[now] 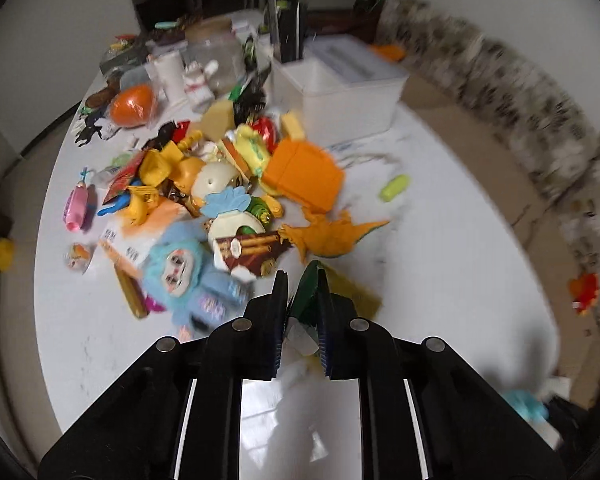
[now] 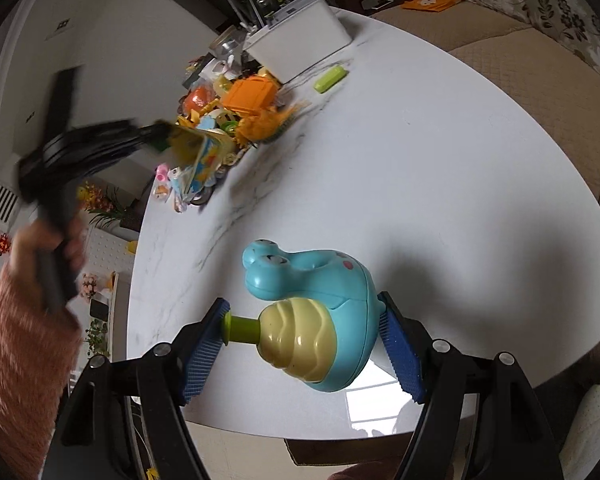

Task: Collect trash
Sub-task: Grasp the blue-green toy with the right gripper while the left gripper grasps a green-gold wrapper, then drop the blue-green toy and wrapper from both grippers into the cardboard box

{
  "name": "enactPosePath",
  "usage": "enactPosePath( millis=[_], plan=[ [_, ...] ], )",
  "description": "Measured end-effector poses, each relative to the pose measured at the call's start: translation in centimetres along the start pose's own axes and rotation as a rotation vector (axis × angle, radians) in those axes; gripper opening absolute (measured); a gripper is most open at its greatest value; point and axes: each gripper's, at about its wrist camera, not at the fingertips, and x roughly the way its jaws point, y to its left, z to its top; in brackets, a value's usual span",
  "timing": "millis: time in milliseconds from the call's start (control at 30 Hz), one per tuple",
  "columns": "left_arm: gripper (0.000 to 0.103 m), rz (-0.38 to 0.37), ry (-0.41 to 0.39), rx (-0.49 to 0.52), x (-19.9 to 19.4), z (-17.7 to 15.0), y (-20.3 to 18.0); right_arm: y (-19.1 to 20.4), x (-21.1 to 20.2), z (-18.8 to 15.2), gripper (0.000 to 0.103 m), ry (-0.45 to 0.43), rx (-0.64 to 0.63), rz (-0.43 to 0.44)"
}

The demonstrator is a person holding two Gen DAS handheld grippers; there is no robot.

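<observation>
My left gripper (image 1: 302, 280) is shut on a green and yellow flat wrapper (image 1: 309, 294), held above the white table (image 1: 440, 200) near the pile of toys and wrappers (image 1: 220, 184). In the right wrist view the left gripper (image 2: 168, 136) shows blurred, holding the yellow wrapper (image 2: 186, 142) over the pile. My right gripper (image 2: 304, 316) is shut on a blue snail toy (image 2: 324, 320) with a cream shell and green knob, held above the table's near edge.
A white bin (image 1: 348, 84) stands at the far side of the table, also in the right wrist view (image 2: 300, 44). An orange dinosaur (image 1: 332, 236), orange box (image 1: 304, 176), blue plush (image 1: 188, 276) and a green piece (image 1: 396, 188) lie about. A sofa (image 2: 520, 60) runs along the right.
</observation>
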Motion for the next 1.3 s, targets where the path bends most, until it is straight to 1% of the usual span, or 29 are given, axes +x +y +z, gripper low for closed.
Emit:
enactPosePath(
  millis=[33,100,133,233,333,367,400,433,533,600,667,733,767,833,900,933,1000,1033,1067,1100,1133,1200,1233,1300],
  plan=[
    [0.014,-0.032,-0.024,0.002,-1.7,-0.9,0.2,0.3,0.0,0.1,0.072,0.003,-0.015,0.000],
    [0.014,-0.073,-0.055,0.000,-4.0,-2.5,0.7,1.0,0.0,0.2,0.072,0.017,-0.034,0.007],
    [0.014,-0.102,-0.075,-0.009,-5.8,-3.9,1.0,1.3,0.1,0.2,0.072,0.023,-0.047,0.010],
    [0.014,-0.152,-0.109,-0.032,-9.4,-7.2,1.9,2.6,-0.2,-0.2,0.072,0.038,-0.091,0.027],
    [0.014,-0.189,-0.126,-0.050,-12.9,-11.7,2.2,4.0,-0.5,-1.1,0.072,0.069,-0.132,0.051],
    [0.014,-0.196,-0.128,-0.057,-14.1,-13.7,2.3,4.4,-0.7,-1.5,0.072,0.077,-0.145,0.056],
    [0.014,-0.216,-0.119,-0.067,-14.7,-15.2,2.5,5.1,-0.9,-2.2,0.072,0.094,-0.173,0.061],
    [0.014,-0.238,-0.103,-0.083,-15.3,-17.5,2.4,5.5,-1.1,-2.8,0.072,0.108,-0.191,0.068],
    [0.014,-0.269,-0.051,-0.116,-15.5,-22.3,1.9,6.7,-1.4,-5.4,0.072,0.171,-0.250,0.072],
    [0.014,-0.280,0.015,-0.138,-14.5,-26.3,1.0,6.9,-1.1,-7.4,0.072,0.231,-0.270,0.073],
    [0.014,-0.306,0.079,-0.185,-12.8,-29.7,0.6,6.6,-0.4,-10.2,0.072,0.306,-0.281,0.060],
    [0.014,-0.313,0.164,-0.237,-9.6,-33.3,0.3,5.8,0.9,-12.6,0.072,0.370,-0.274,0.042],
    [0.014,-0.311,0.189,-0.251,-8.4,-34.4,0.2,5.5,1.6,-13.2,0.072,0.390,-0.270,0.032],
    [0.014,-0.306,0.258,-0.290,-4.3,-37.7,0.3,4.0,4.3,-15.8,0.072,0.451,-0.254,-0.002],
    [0.014,-0.314,0.308,-0.331,-0.6,-40.0,0.4,2.5,7.0,-17.8,0.072,0.476,-0.254,-0.023],
    [0.014,-0.294,0.336,-0.336,2.2,-41.4,0.4,1.4,8.9,-18.9,0.072,0.492,-0.251,-0.029],
    [0.017,-0.257,0.369,-0.349,6.0,-43.3,0.3,-0.4,12.1,-20.6,0.074,0.498,-0.253,-0.076],
    [0.022,-0.218,0.391,-0.349,7.9,-44.2,0.3,-1.2,13.7,-21.4,0.078,0.494,-0.264,-0.114],
    [0.043,-0.157,0.427,-0.359,10.1,-45.4,0.4,-1.9,15.1,-22.0,0.085,0.495,-0.281,-0.163],
    [0.067,-0.124,0.452,-0.373,11.4,-46.1,0.6,-2.7,16.5,-22.5,0.088,0.500,-0.291,-0.247],
    [0.072,-0.103,0.473,-0.383,12.3,-46.8,0.7,-3.5,17.3,-22.9,0.087,0.511,-0.282,-0.272],
    [0.076,-0.033,0.520,-0.358,13.8,-47.8,0.6,-4.3,18.1,-23.2,0.087,0.520,-0.275,-0.300],
    [0.078,-0.020,0.540,-0.353,14.1,-48.3,0.8,-4.4,18.1,-23.3,0.089,0.522,-0.270,-0.303],
    [0.079,-0.024,0.577,-0.369,14.3,-49.0,1.2,-4.6,17.7,-23.0,0.089,0.523,-0.262,-0.291]
  ],
)
